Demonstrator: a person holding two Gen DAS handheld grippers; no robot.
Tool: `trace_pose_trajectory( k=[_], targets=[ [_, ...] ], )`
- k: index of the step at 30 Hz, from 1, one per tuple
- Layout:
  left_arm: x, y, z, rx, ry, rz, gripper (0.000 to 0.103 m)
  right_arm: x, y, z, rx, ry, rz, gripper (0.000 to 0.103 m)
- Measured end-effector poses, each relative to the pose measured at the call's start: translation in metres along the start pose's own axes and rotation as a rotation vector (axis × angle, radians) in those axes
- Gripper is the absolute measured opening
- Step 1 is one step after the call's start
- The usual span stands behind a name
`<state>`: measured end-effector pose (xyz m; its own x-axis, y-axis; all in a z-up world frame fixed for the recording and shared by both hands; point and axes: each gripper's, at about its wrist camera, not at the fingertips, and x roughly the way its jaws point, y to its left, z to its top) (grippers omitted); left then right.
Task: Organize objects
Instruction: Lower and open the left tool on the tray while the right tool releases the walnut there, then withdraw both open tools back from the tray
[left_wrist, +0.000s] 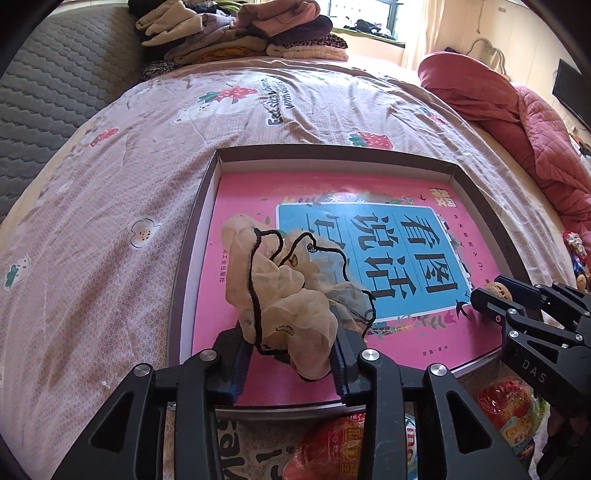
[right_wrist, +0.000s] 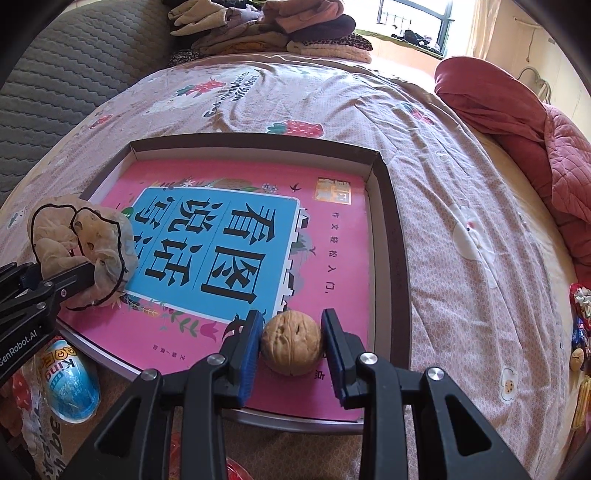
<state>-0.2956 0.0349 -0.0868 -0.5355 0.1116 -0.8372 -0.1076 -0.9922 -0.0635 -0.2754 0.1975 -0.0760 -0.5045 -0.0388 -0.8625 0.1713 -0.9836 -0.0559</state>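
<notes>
A shallow brown box (left_wrist: 332, 149) (right_wrist: 391, 221) lies on the bed with a pink book (left_wrist: 406, 332) (right_wrist: 332, 258) flat inside it. A cream gauze scrunchie with black edging (left_wrist: 280, 295) (right_wrist: 85, 251) rests on the book's left part. My left gripper (left_wrist: 291, 343) (right_wrist: 74, 280) stands open around the scrunchie, which lies loosely between its jaws. Over the book's near right corner, my right gripper (right_wrist: 291, 317) (left_wrist: 487, 295) is shut on a walnut (right_wrist: 291, 341) (left_wrist: 498, 290), with both blue pads against its shell.
Snack packets lie in front of the box: red ones (left_wrist: 325, 443) (left_wrist: 509, 406) and a blue egg-shaped pack (right_wrist: 72, 384). Folded clothes (left_wrist: 240, 33) are piled at the far end, a red quilt (left_wrist: 517, 122) is bunched at the right, and small sweets (right_wrist: 580, 325) sit at the right edge.
</notes>
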Motion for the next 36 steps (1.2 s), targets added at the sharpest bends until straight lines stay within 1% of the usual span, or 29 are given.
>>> trace_pose_trajectory(
  k=[2, 6, 8, 12, 15, 20, 24, 27, 36],
  targets=[
    [-0.003, 0.0, 0.001, 0.001, -0.001, 0.002, 0.047, -0.002, -0.001, 0.001, 0.004, -0.001, 0.004, 0.035],
    [-0.007, 0.0, 0.001, -0.004, 0.001, -0.006, 0.052, -0.007, -0.002, 0.001, 0.006, -0.003, -0.006, 0.042],
    [-0.009, 0.001, 0.002, -0.007, 0.002, -0.013, 0.053, -0.011, -0.003, 0.002, 0.01, -0.009, -0.004, 0.043],
    [-0.017, 0.002, 0.002, -0.016, -0.006, -0.029, 0.061, -0.019, -0.003, 0.004, 0.014, -0.026, -0.002, 0.044],
    [-0.022, 0.002, 0.003, -0.012, -0.017, -0.027, 0.065, -0.026, -0.003, 0.006, 0.013, -0.038, 0.001, 0.045],
    [-0.034, 0.004, 0.004, -0.018, -0.037, -0.028, 0.068, -0.039, -0.002, 0.009, 0.018, -0.067, 0.005, 0.045],
    [-0.045, 0.004, 0.004, -0.014, -0.054, 0.0, 0.069, -0.052, -0.001, 0.01, 0.018, -0.091, 0.01, 0.045],
    [-0.054, 0.005, 0.004, -0.024, -0.063, -0.015, 0.069, -0.062, 0.0, 0.012, 0.018, -0.113, 0.009, 0.045],
    [-0.089, 0.004, 0.002, -0.025, -0.12, -0.018, 0.069, -0.096, 0.006, 0.009, 0.003, -0.17, 0.021, 0.045]
  ],
)
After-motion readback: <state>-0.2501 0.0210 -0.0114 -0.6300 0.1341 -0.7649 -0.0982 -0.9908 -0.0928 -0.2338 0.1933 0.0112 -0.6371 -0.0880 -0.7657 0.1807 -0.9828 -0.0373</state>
